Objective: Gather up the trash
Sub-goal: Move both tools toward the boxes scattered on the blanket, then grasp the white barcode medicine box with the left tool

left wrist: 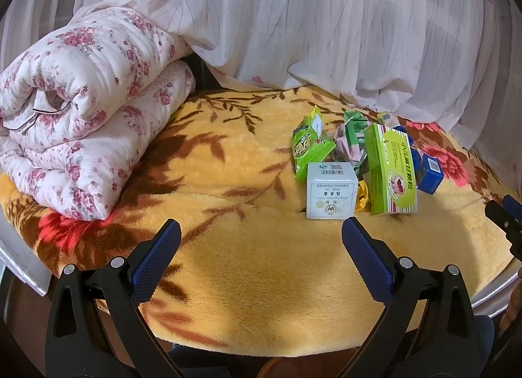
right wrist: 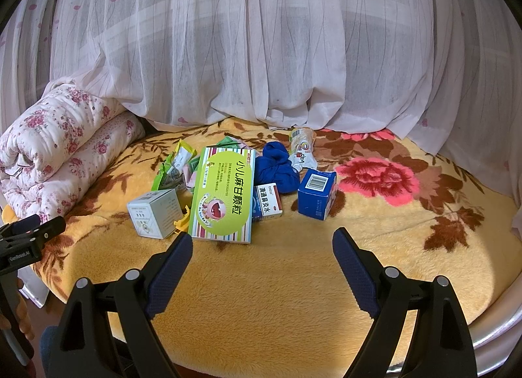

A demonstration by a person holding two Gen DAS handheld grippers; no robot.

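Note:
A pile of trash lies on the yellow flowered blanket (right wrist: 267,283). It holds a flat green medicine box (right wrist: 225,195) (left wrist: 390,169), a white cube box (right wrist: 156,213) (left wrist: 330,190), a blue box (right wrist: 317,193) (left wrist: 430,174), a small red-and-white box (right wrist: 268,203), a crumpled blue bag (right wrist: 276,169), a white wrapper (right wrist: 301,146), green snack wrappers (left wrist: 308,146) (right wrist: 173,169) and a yellow scrap (right wrist: 182,219). My right gripper (right wrist: 262,236) hangs open just short of the green box, nothing between its fingers. My left gripper (left wrist: 261,224) is open too, short of the white box and to its left.
A folded floral quilt (left wrist: 81,130) (right wrist: 55,156) lies at the left of the blanket. A sheer white curtain (right wrist: 261,51) hangs behind the pile and drapes onto the bed. A metal rim (right wrist: 499,322) bounds the bed at the near right. Bare blanket lies before both grippers.

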